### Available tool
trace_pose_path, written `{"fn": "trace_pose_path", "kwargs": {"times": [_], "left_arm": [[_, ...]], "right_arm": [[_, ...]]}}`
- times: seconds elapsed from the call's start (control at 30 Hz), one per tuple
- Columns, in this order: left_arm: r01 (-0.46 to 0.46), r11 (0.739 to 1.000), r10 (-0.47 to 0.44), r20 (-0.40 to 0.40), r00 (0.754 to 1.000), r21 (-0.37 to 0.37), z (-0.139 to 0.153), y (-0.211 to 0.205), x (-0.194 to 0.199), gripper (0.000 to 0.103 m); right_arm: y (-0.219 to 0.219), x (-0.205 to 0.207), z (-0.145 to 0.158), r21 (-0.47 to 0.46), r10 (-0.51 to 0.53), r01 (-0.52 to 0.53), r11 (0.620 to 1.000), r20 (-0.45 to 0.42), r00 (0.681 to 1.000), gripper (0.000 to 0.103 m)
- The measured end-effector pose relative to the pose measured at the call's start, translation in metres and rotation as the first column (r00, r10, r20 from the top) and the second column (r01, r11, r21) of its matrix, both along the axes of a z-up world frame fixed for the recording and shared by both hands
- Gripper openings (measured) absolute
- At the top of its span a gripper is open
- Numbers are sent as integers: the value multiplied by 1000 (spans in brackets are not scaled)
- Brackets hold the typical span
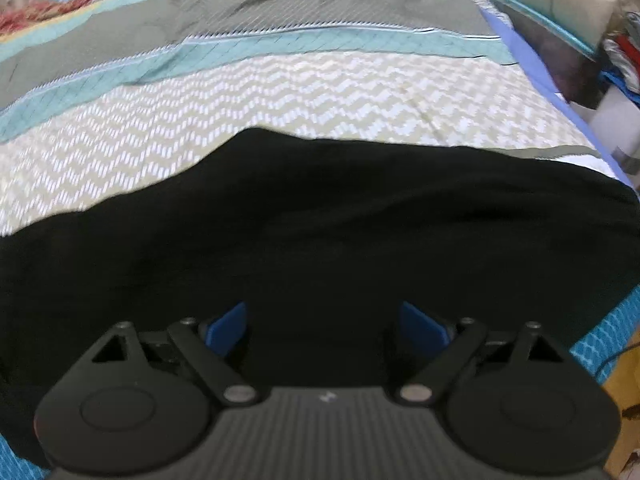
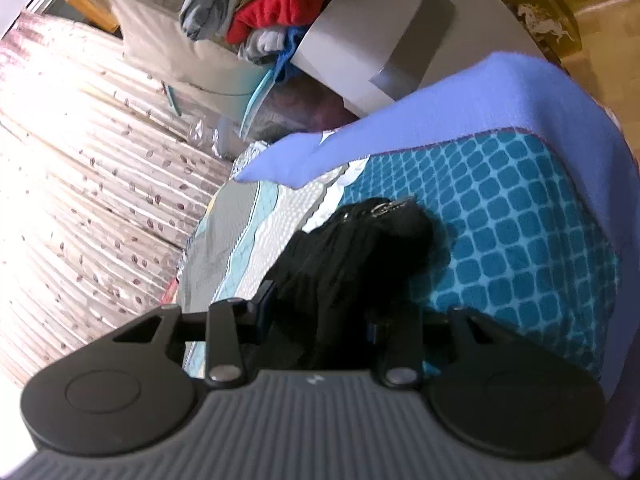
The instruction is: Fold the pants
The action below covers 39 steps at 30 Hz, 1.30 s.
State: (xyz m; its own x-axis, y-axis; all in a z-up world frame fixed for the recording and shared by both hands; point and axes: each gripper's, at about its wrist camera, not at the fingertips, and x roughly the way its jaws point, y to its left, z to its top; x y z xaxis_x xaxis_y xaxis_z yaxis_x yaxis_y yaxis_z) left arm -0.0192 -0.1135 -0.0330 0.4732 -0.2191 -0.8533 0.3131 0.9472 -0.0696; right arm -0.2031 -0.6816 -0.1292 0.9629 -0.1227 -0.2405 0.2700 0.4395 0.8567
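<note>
The black pants [image 1: 320, 232] lie spread across the patterned bedspread [image 1: 280, 92], filling the lower half of the left wrist view. My left gripper [image 1: 324, 330] hovers close over the dark cloth with its blue pads [image 1: 228, 330] wide apart, holding nothing. In the right wrist view the pants [image 2: 352, 256] are bunched, with a metal zipper pull [image 2: 390, 206] at the far end. My right gripper [image 2: 320, 320] has the black cloth bunched between its fingers, which stand fairly close together; the fingertips are hidden by the fabric.
The bed carries a teal checked cover [image 2: 520, 232] and a lilac blanket [image 2: 440, 120] at its edge. Beyond the bed are a pile of clothes [image 2: 272, 8], a white box [image 2: 368, 52] and a curtain [image 2: 80, 160].
</note>
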Motion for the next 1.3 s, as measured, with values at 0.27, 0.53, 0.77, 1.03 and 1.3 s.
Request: {"fn": "trace_pose_path", "kwargs": {"times": [0.27,0.53,0.77,1.03,1.3], "left_arm": [[-5,1000,6,-48,999,10,-13,10,-1,70],[-44,995,39,-53,998,-85,-4,39,-2,66],[-90,985,88,-20,996,-144,6,83,-11,68],[-198,955,212,41,976,-222,24,175,-41,81],[-424,852,450,17,893,-305,19,274,-60,91]], "right_arm": [[-3,19,11,-43,-6,3,999,-81,997,14],[112,33,92,-594,202,-267,759,-175,963,12],[249,54,67,-801,329,-567,195,-491,807,19],[287,40,50,-804,222,-583,-117,-594,774,61],[288,34,79,-808,381,-585,65,-522,763,62]]}}
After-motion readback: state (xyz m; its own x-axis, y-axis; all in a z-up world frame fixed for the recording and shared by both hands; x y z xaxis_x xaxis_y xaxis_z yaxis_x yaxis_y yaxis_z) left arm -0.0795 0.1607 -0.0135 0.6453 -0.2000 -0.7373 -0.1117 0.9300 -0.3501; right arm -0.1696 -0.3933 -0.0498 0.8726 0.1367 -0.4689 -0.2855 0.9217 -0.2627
